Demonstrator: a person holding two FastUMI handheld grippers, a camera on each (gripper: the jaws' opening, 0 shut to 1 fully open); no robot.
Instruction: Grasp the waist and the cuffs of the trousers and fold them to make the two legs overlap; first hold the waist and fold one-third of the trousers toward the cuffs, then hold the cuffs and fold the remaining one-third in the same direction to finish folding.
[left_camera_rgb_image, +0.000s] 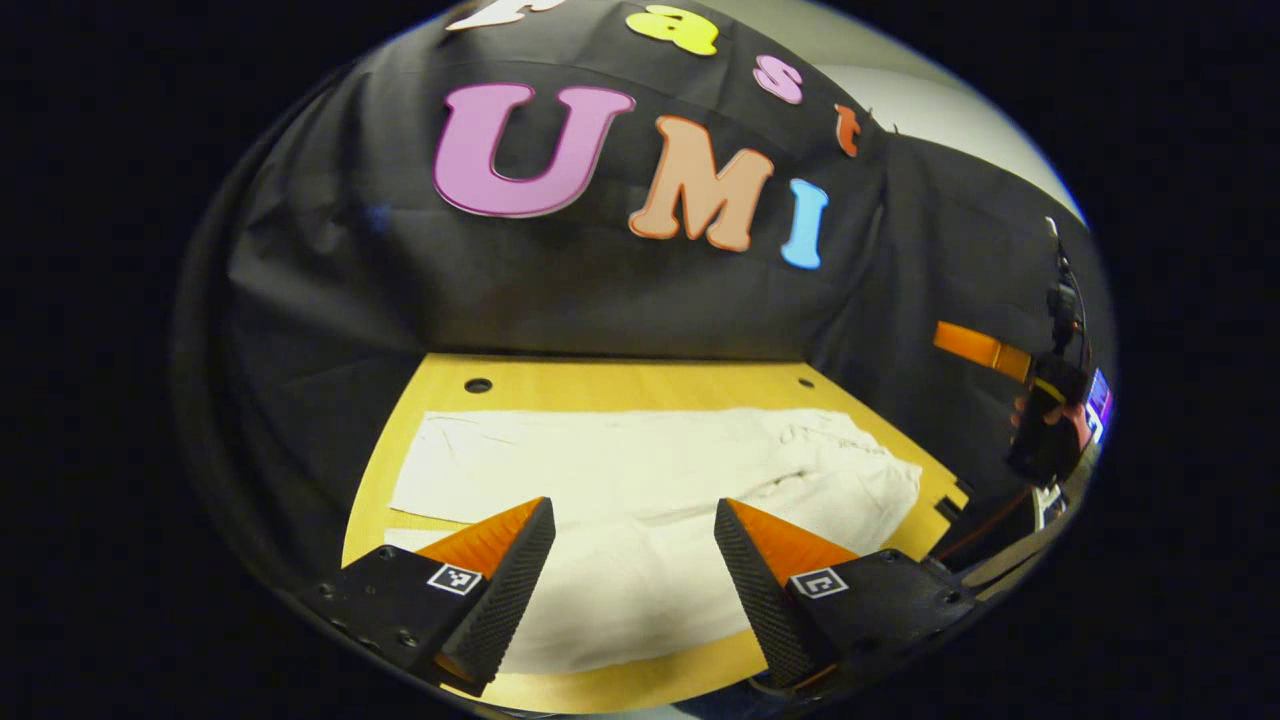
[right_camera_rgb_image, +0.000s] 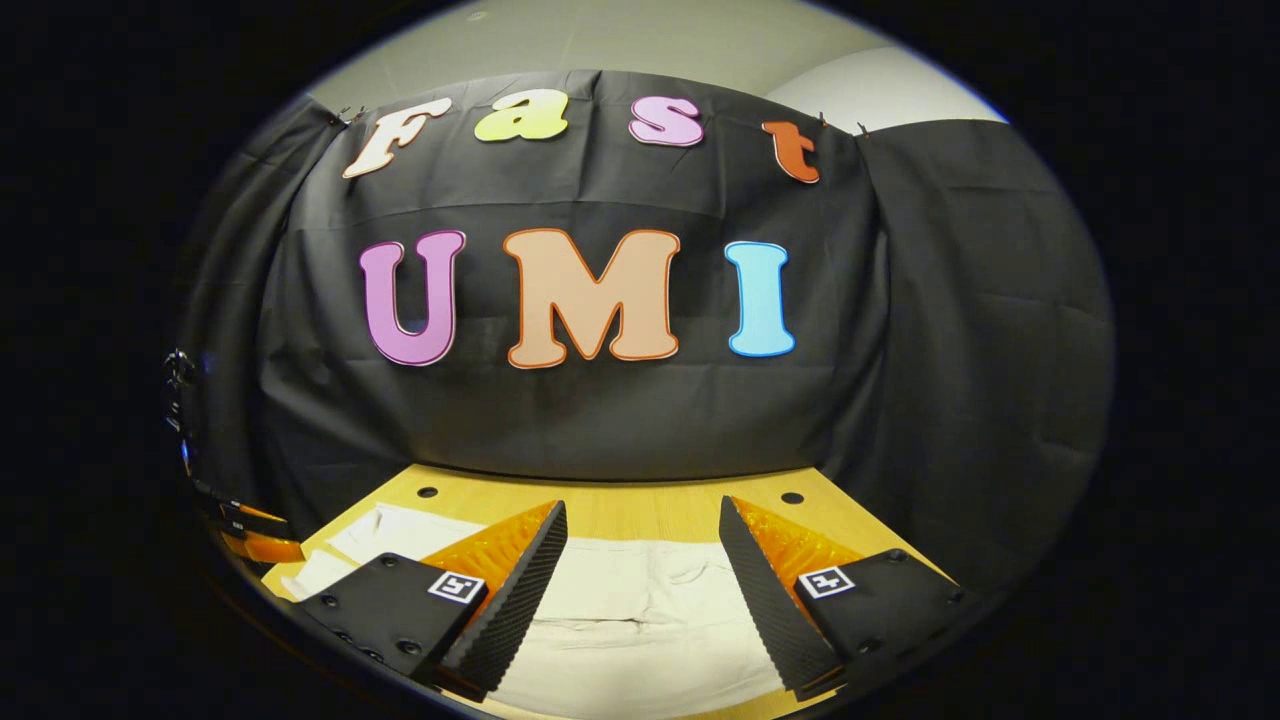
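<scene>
The trousers (left_camera_rgb_image: 640, 500) lie flat on the wooden table (left_camera_rgb_image: 600, 385), long axis running left to right, waist toward the right end. Left gripper (left_camera_rgb_image: 635, 545) and right gripper (right_camera_rgb_image: 642, 560) both hover above the cloth, jaws wide apart, holding nothing. Judged from its view, the right gripper stands nearer the waist.

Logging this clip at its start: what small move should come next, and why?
Probably lower both claws onto the near edge of the trousers and close. The left claw and right claw both stand open above the pale cloth, which lies spread flat on the wooden table, with nothing gripped yet.
</scene>
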